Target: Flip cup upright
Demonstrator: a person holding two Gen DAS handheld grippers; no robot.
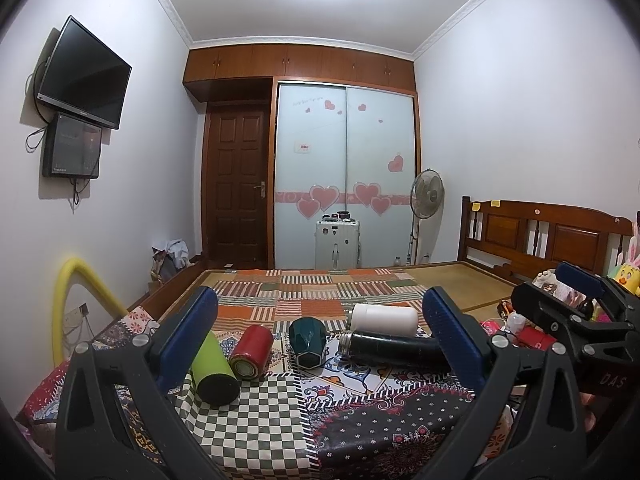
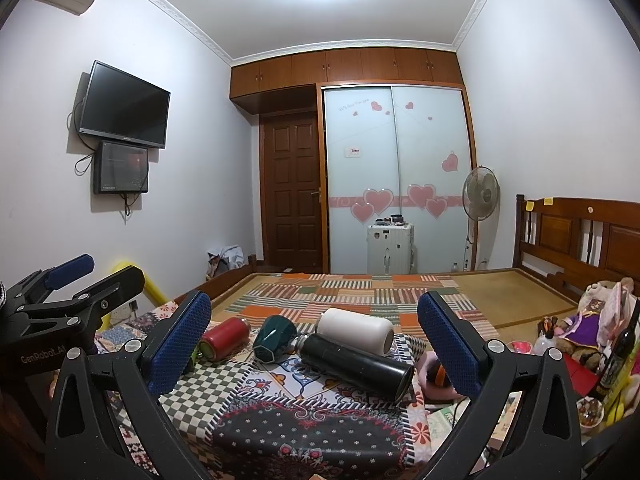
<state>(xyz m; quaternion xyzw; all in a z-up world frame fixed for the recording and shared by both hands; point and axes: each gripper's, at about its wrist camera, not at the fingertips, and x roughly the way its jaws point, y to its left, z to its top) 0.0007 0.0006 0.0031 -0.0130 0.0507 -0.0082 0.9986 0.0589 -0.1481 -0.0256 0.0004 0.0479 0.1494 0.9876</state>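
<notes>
Several cups lie on their sides on a patterned cloth (image 1: 256,420): a green cup (image 1: 214,372), a red cup (image 1: 251,352), a dark teal faceted cup (image 1: 307,342), a white cup (image 1: 382,319) and a black flask (image 1: 394,350). My left gripper (image 1: 320,336) is open and empty, a little short of them. My right gripper (image 2: 314,340) is open and empty too, facing the teal cup (image 2: 276,338), the white cup (image 2: 358,330) and the black flask (image 2: 356,362). The red cup (image 2: 224,338) lies to the left. Each gripper shows at the edge of the other's view.
The cloth covers a low table in front of a bed (image 1: 440,280) with a wooden headboard (image 1: 540,236). Soft toys, bottles and clutter (image 2: 592,332) crowd the right side. A yellow tube (image 1: 76,284) stands at the left. A suitcase (image 1: 338,244) and fan (image 1: 428,194) stand far back.
</notes>
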